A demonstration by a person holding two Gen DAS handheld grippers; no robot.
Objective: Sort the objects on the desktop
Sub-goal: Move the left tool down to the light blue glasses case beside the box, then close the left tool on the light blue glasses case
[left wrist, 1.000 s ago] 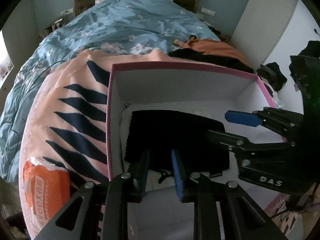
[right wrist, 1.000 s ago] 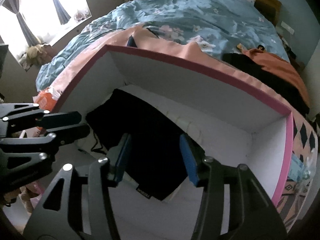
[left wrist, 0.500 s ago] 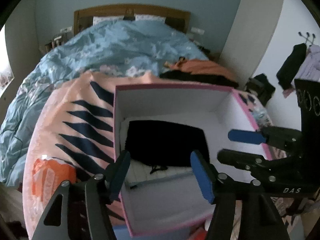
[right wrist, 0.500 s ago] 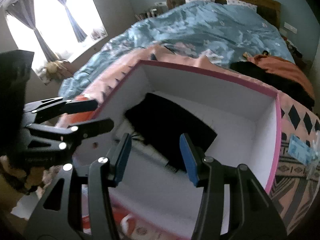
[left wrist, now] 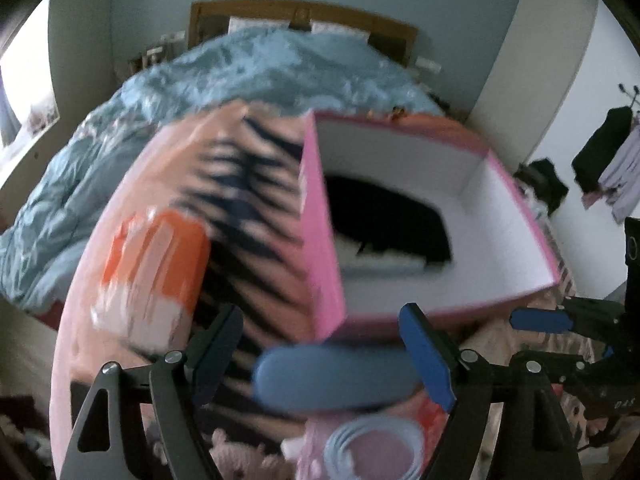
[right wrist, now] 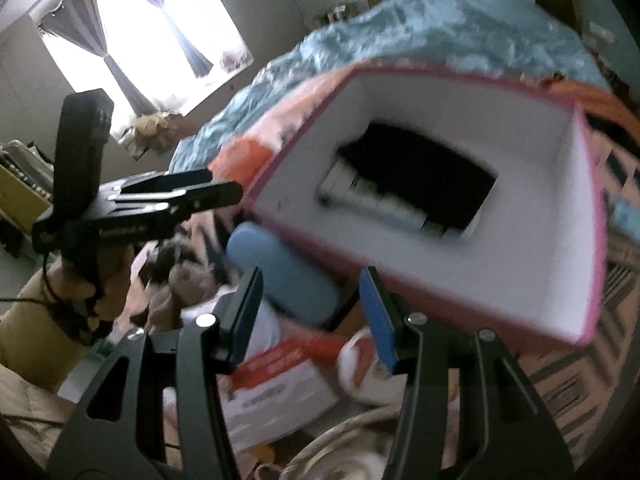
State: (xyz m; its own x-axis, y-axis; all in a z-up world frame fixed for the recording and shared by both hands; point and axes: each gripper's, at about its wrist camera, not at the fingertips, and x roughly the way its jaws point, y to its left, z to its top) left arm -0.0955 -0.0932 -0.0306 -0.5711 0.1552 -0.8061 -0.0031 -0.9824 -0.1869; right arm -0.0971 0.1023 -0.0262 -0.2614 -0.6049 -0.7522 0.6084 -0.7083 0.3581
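A pink box with white inner walls (left wrist: 320,248) (right wrist: 420,184) stands on the bed and holds a black folded item (left wrist: 384,216) (right wrist: 424,168) on top of a white one. A blue oblong case (left wrist: 336,376) (right wrist: 284,272) lies just in front of the box. My left gripper (left wrist: 324,352) is open and empty, held above the blue case. My right gripper (right wrist: 312,316) is open and empty, above the clutter in front of the box. Both views are blurred by motion.
An orange-and-white pack (left wrist: 148,268) lies left of the box on the peach blanket with dark stripes (left wrist: 248,208). A coiled white cable (left wrist: 372,448), a red-and-white box (right wrist: 276,380) and a plush toy (right wrist: 180,280) lie in front. Blue duvet (left wrist: 248,72) behind.
Both grippers have pulled back out of the box and lowered toward its near side. The left gripper opened after leaving the black item in the box. The blue case and clutter came into view.
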